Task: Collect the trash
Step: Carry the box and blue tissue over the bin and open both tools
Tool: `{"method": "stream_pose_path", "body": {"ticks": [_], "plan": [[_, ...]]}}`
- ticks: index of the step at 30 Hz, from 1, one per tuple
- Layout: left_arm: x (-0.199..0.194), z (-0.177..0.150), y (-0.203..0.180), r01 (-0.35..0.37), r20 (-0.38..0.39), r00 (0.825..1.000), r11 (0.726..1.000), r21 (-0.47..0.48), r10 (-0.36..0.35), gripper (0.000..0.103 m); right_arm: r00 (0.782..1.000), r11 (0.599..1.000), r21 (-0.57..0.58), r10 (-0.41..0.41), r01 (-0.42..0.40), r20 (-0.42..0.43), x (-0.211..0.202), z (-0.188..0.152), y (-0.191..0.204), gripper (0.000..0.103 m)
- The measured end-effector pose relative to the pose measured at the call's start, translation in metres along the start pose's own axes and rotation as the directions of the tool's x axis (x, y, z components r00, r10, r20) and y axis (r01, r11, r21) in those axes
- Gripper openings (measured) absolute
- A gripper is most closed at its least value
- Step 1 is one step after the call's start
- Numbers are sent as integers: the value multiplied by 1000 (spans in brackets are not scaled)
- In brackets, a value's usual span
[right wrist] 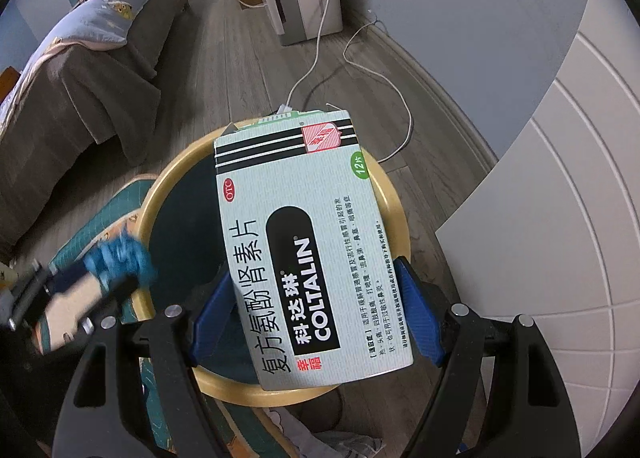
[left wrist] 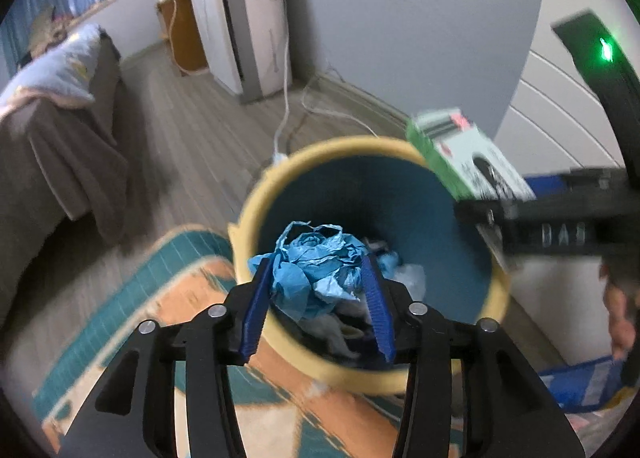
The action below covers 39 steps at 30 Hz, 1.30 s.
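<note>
Blue crumpled paper [left wrist: 316, 270] sits between the left gripper [left wrist: 316, 298]'s blue fingers [left wrist: 256, 310], right over the mouth of the yellow-rimmed bin [left wrist: 248, 234], and the wad bulges out past the pads, so I read it as grasped, if only lightly. Over on the other side, the medicine box [right wrist: 300, 254] is clamped flat between the right gripper [right wrist: 316, 318]'s fingers [right wrist: 416, 322], hanging above the same bin with its far end reaching out past the far rim.

What could spoil this? The paper is light and springy; let go near the rim rather than over the middle and it may catch the edge and tumble onto the patterned rug [left wrist: 188, 298]. The box is the bigger worry: it is long and lies across the opening, so dropped flat it could bridge the rim or tip out toward the white cable [right wrist: 320, 38] on the wooden floor [right wrist: 224, 70]. And both grippers crowd one bin; a bump between them is quite possible.

The left wrist view looks straight down inside: there is trash already at the bottom, pale scraps under the blue wad, and the box shows only as a blurred green-and-white edge at upper right. The right wrist view hides the bin's inside behind the box, but gives its printed face sharply, and shows the left gripper as a blur at the near-left rim carrying that blue wad.
</note>
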State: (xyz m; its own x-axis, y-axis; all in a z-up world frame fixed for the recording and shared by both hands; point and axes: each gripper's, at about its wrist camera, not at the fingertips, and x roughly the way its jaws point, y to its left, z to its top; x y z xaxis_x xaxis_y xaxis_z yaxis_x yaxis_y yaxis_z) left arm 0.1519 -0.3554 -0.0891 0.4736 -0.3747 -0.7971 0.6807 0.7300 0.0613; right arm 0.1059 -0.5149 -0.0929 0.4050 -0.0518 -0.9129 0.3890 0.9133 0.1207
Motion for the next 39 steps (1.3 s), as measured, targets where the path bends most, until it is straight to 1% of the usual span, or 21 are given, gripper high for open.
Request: {"method": "stream_pose_path", "body": {"ticks": [2,4,6,8,10,12,15,18,19,23,29,34,39], "plan": [[-3,3,5,4,18,1000,1000,-13,-4,55,1000,1000,-8,-2,2,-8,3,0,2,75],[-7,3,11,15,35,999,999,-38,-14,67,1000,1000,-21,-5,5,-12,5,1,5,76],[-8,1,17,8,41,999,999,-53,-6,69,1000,999,-37,-22,21,-15,8,2,10,76],[-7,-1,24,3,35,999,998,-70,0,71,1000,999,-37,-16,16,-16,10,3,13,76],[-7,-6,30,-9,34,999,996,-84,12,75,1000,999,-42,-7,7,1,9,5,18,76],[-8,-9,33,-14,35,999,996,-86,17,77,1000,999,-53,-3,4,29,6,8,22,76],[-9,-14,38,-28,36,999,996,-80,31,80,998,998,-62,-15,19,54,4,9,27,88],[-12,-18,40,-39,35,999,996,-81,42,85,998,997,-73,-27,31,51,5,8,30,89],[-13,-19,41,-44,35,998,996,-84,47,88,998,997,-76,-31,34,46,6,8,30,91],[-18,-23,44,-63,31,997,994,-94,66,92,997,995,-74,-57,60,43,5,8,29,97],[-41,-36,50,-79,33,996,990,-116,84,94,996,994,-88,-61,67,64,-13,2,38,97],[-75,-48,60,-108,40,993,985,-136,114,96,994,985,-158,-60,73,86,-33,-10,70,97],[-118,-70,76,-137,50,988,976,-170,147,97,986,972,-217,-62,95,154,-65,-25,102,97]]}}
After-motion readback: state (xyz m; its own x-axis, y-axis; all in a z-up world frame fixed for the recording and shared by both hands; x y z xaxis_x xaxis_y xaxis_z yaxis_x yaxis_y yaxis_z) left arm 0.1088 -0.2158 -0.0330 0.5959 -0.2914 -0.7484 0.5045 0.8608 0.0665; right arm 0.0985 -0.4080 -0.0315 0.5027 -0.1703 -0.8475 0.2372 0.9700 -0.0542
